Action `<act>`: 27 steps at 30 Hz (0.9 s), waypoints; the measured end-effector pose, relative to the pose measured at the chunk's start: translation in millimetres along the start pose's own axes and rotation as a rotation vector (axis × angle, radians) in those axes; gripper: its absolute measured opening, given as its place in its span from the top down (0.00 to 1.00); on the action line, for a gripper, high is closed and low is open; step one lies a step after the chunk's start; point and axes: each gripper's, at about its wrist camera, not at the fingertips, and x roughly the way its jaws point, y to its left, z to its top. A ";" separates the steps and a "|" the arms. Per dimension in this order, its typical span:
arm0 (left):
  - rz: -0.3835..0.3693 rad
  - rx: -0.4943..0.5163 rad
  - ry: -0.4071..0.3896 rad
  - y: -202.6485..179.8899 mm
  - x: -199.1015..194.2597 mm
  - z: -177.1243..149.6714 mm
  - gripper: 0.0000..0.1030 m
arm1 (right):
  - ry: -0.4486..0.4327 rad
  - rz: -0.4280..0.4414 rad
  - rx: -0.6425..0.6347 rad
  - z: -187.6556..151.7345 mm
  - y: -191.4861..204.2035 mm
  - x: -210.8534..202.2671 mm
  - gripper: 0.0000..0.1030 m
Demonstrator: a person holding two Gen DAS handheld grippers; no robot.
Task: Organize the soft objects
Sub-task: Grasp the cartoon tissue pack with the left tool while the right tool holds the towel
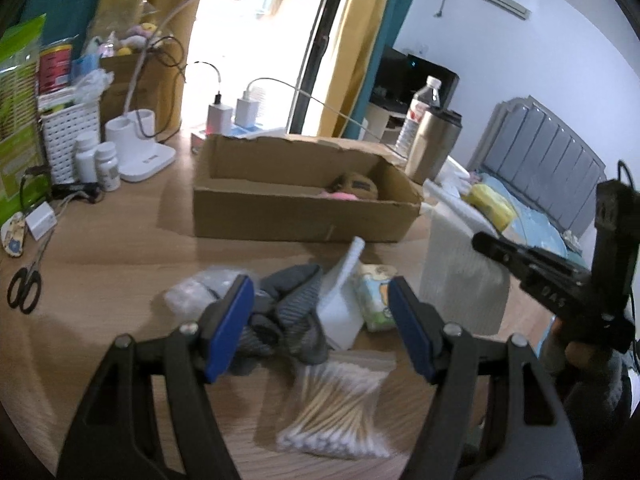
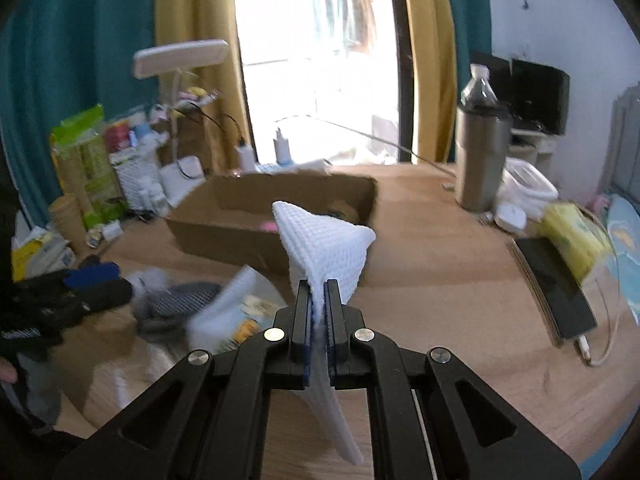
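Observation:
My right gripper [image 2: 319,296] is shut on a white waffle-weave cloth [image 2: 326,246], lifted above the wooden table [image 2: 440,280] in front of an open cardboard box [image 2: 240,220]. From the left wrist view the same cloth [image 1: 460,276] hangs below the right gripper [image 1: 486,242]. My left gripper [image 1: 320,320] is open and holds nothing, hovering over a pile of grey socks [image 1: 288,312], a second white cloth piece [image 1: 340,300] and a tissue pack [image 1: 374,296]. The box [image 1: 304,208] holds a brown plush [image 1: 356,186] and something pink.
A bag of cotton swabs [image 1: 340,408] lies nearest, with a clear plastic bag [image 1: 196,292] to the left. Scissors [image 1: 24,284], pill bottles [image 1: 98,164] and a lamp base [image 1: 144,152] stand left. A steel tumbler [image 2: 482,156], phone [image 2: 556,288] and yellow pack [image 2: 572,236] sit right.

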 end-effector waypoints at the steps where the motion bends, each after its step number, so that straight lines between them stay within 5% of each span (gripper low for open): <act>1: 0.000 0.005 0.004 -2.8 2.3 0.3 0.31 | 0.010 -0.003 0.007 -3.3 -4.6 2.1 0.94; 15: -0.004 0.094 0.102 -50.2 50.7 2.2 0.31 | 0.048 0.011 0.072 -18.6 -48.1 15.9 0.94; 27: 0.021 0.197 0.266 -84.5 108.3 -7.1 0.31 | 0.037 0.032 0.097 -16.7 -69.1 17.6 0.94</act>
